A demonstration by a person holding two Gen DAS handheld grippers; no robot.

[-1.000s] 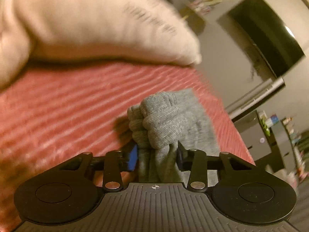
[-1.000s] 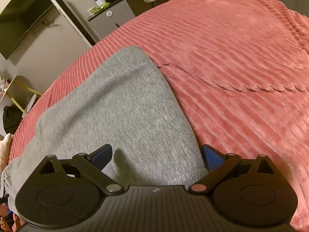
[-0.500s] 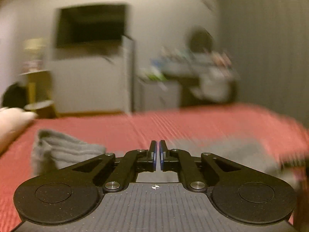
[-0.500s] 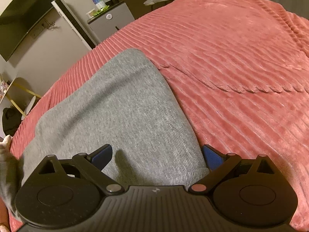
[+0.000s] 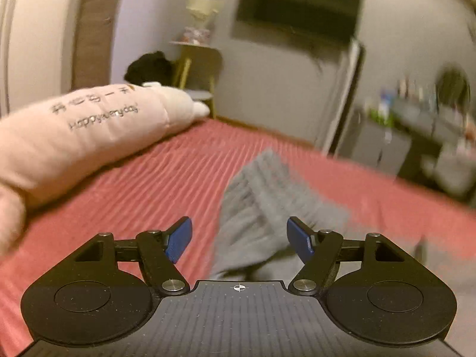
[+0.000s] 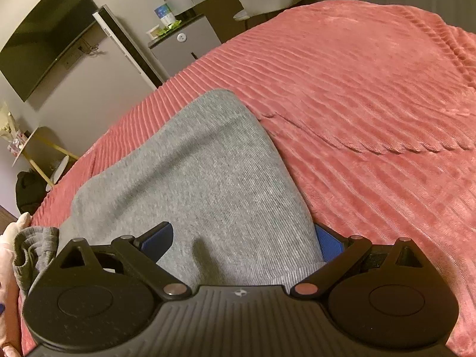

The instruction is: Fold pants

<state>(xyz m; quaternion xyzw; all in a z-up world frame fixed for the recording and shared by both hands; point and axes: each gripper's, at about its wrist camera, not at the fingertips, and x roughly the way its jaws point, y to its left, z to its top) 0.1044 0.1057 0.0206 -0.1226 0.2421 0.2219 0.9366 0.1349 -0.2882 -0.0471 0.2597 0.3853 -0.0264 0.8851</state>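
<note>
With the grey pants (image 6: 193,175) spread flat on the red bedspread (image 6: 372,104), both the left gripper (image 5: 239,239) and right gripper (image 6: 242,242) are held spread and empty, so 1 hem corner is best pinched squarely before lifting.

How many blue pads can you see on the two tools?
4. Left tool: one pad on each finger, spread apart. Right tool: one pad on each finger too, the far one partly hidden by the gray pants.

The left gripper (image 5: 239,239) hangs with jaws wide apart over the grey pants (image 5: 261,208), bunched on the red bedspread (image 5: 166,178); a pink pillow (image 5: 89,131) lies beside.
</note>
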